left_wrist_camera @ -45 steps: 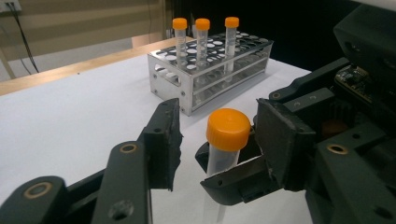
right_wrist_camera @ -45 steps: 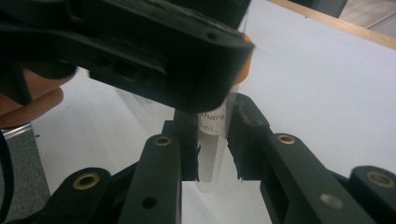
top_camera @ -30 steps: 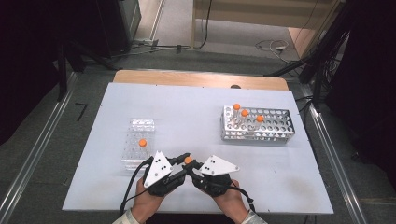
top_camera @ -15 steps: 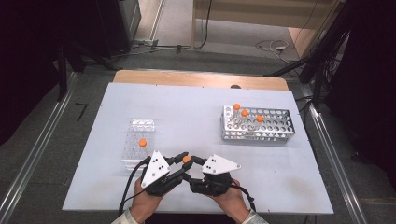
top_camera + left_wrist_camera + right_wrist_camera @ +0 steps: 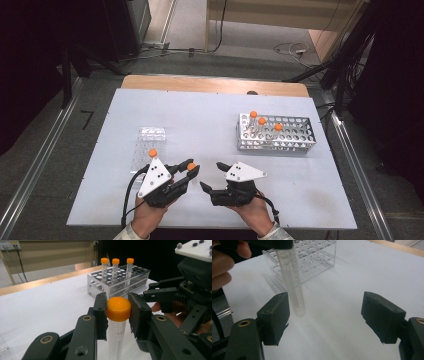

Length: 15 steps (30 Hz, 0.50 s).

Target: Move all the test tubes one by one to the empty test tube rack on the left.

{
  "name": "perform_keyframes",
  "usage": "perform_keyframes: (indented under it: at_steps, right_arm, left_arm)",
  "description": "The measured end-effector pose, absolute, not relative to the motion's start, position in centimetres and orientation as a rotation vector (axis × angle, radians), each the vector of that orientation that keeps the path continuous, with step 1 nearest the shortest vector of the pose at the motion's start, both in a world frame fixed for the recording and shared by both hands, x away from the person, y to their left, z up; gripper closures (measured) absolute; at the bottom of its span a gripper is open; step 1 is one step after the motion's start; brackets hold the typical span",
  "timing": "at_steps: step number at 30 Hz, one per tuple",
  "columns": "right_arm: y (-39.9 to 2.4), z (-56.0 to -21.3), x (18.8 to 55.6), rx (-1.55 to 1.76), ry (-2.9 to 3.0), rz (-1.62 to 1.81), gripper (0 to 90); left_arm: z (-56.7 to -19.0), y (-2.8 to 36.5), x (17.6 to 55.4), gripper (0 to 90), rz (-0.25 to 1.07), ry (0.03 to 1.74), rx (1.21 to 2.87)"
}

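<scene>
Evidently a handover near the tabletop's [image 5: 210, 125] front edge has just finished: the left gripper [image 5: 186, 171] is pinching the orange cap of a clear tube [image 5: 117, 322] that hangs upright just above the surface, while the right gripper [image 5: 212, 176], whose jaws have just been opening, stands spread with the tube's lower end just beside one pad but free of it. Next, I judge, the left hand must carry it to the clear rack [image 5: 147, 147] toward the left edge and lower it straight into an empty hole. Counted: two racks, the metal rack [image 5: 277, 134] toward the right edge holding three capped tubes, the clear one holding one, plus the held tube, five in all.

Tube [image 5: 292, 277] top cut off by upper edge; clear rack [image 5: 309, 257] partly out of frame.
</scene>
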State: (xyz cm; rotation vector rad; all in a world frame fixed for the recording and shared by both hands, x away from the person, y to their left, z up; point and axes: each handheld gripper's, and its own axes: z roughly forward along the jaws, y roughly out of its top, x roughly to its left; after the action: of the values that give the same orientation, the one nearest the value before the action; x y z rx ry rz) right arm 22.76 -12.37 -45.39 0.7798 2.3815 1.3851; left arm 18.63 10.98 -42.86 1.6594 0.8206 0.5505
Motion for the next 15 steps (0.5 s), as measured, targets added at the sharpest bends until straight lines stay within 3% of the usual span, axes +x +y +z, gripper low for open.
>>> perform_keyframes:
  at_steps: [15]
  right_arm:
    - [-15.0, -45.0, 23.4, 0.855, 2.315, 1.378, 20.7]
  left_arm:
    - [-40.1, 15.1, 18.1, 69.8, 0.596, 0.891, 1.566]
